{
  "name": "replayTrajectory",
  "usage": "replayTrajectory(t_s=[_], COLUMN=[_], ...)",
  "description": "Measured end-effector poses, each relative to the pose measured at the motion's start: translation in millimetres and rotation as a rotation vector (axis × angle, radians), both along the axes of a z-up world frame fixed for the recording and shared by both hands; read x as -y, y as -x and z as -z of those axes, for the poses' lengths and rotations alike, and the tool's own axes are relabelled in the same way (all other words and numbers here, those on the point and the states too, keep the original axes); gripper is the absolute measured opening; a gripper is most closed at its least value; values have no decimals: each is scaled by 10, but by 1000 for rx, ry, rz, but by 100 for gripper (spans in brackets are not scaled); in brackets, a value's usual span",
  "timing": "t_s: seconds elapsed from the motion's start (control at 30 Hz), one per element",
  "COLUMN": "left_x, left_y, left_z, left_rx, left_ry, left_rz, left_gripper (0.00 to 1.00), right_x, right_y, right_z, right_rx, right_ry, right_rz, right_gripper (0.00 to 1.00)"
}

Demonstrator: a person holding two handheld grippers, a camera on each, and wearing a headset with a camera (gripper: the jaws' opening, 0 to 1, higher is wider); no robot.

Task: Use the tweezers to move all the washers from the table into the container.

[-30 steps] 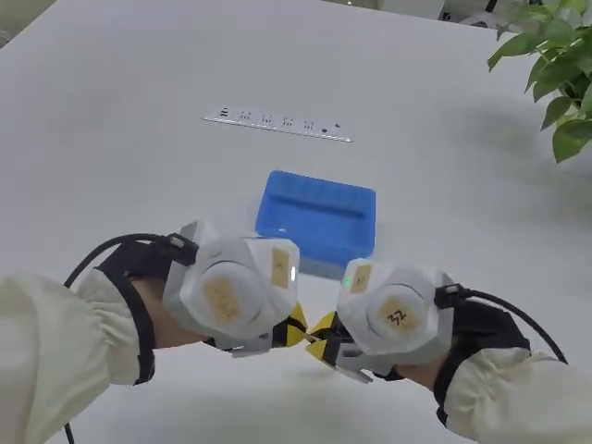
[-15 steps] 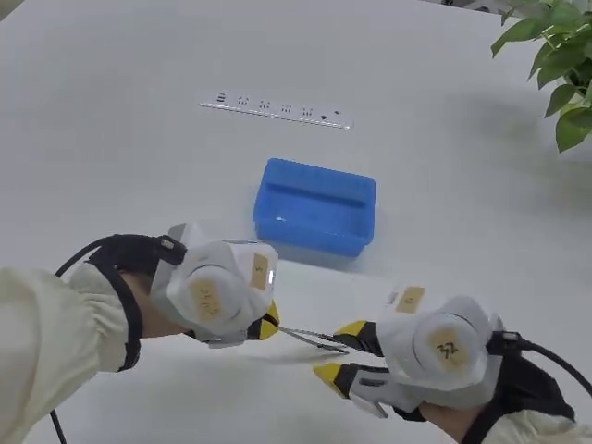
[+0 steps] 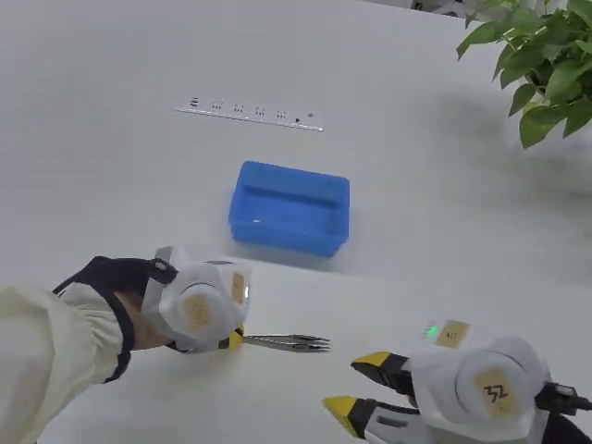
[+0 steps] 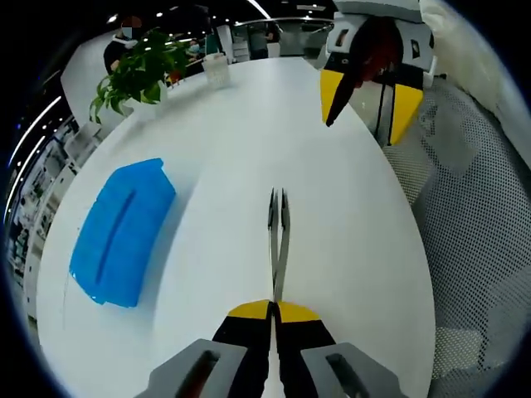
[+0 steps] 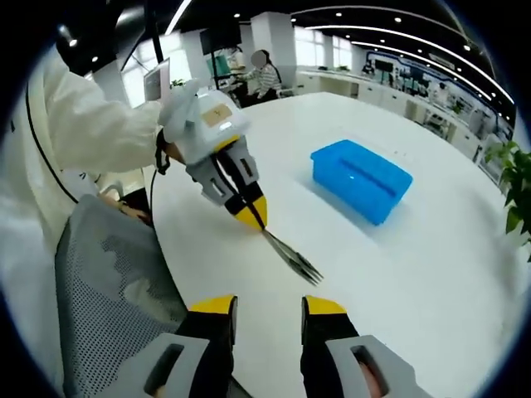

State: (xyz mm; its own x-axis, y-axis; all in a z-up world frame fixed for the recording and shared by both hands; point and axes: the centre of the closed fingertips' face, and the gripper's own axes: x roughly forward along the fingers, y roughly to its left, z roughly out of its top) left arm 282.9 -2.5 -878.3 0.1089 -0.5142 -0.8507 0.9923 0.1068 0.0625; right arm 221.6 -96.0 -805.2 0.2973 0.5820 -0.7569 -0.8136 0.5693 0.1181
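Where the white tabletop (image 3: pixel 444 213) curves round at its near edge, the left tongs (image 3: pixel 236 339) are clamped tight on the handle end of the tweezers (image 3: pixel 287 343). The thin prongs lie almost together and stick out to the right, low over the surface; I cannot tell whether they touch it. The right tongs (image 3: pixel 356 382) sit near the prong tips but apart from them, at the near right. Their yellow-tipped jaws are spread and have hold of nothing.

In the right gripper view the tabletop's rim runs just beneath both tongs, and a grey mesh chair (image 5: pixel 108 274) stands right against it on the near side. That leaves little surface nearer than the tweezers.

The blue container (image 3: pixel 287 239) stands farther in, beyond the tweezers and a little to the left of their tips. Bare white surface lies between the two and all round the container. Nothing stands between the prong tips and the container's near wall.

Farther off again, a white power strip (image 3: pixel 245 112) lies flat, well apart from the container. A leafy green plant (image 3: pixel 536 55) hangs in over the far right corner, well away from both tongs. The wide stretch to the right of the container is plain surface.
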Motion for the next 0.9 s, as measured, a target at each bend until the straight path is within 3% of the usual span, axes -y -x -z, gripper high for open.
replayTrajectory(t_s=[0.27,0.33,0.37,0.4,0.5,0.57,0.6,0.63,0.67,0.73,0.83,0.9], left_x=[-23,-10,12,20,-20,-45,-55,-76,-138,-200,-287,-363], left_y=[-11,-15,24,25,-30,-22,-16,-26,-54,-36,1,52], left_z=[27,10,-2,-12,-117,-194,-268,-322,-393,-524,-746,-852], left_rx=[51,49,9,3,33,3,-20,-24,-16,-20,-9,-5], left_ry=[-55,-49,-30,-27,-17,15,56,84,105,156,235,262], left_rz=[-3,-38,-78,-89,-177,-278,-342,-394,-476,-549,-650,-704], left_gripper=[0,5,11,14,21,35,41,47,55,67,75,80], right_x=[74,101,117,135,190,232,250,274,288,334,379,400], right_y=[-4,-11,-12,-7,-27,-51,-58,-60,-62,-84,-103,-115], right_z=[-175,-224,-232,-241,-298,-361,-378,-402,-416,-447,-502,-537], right_rx=[17,22,21,25,62,88,95,100,106,129,158,176], right_ry=[-63,-84,-89,-93,-90,-100,-102,-106,-108,-109,-114,-117], right_rz=[125,158,172,189,226,260,268,275,280,299,314,317], right_gripper=[32,32,33,34,39,45,46,46,46,48,52,54])
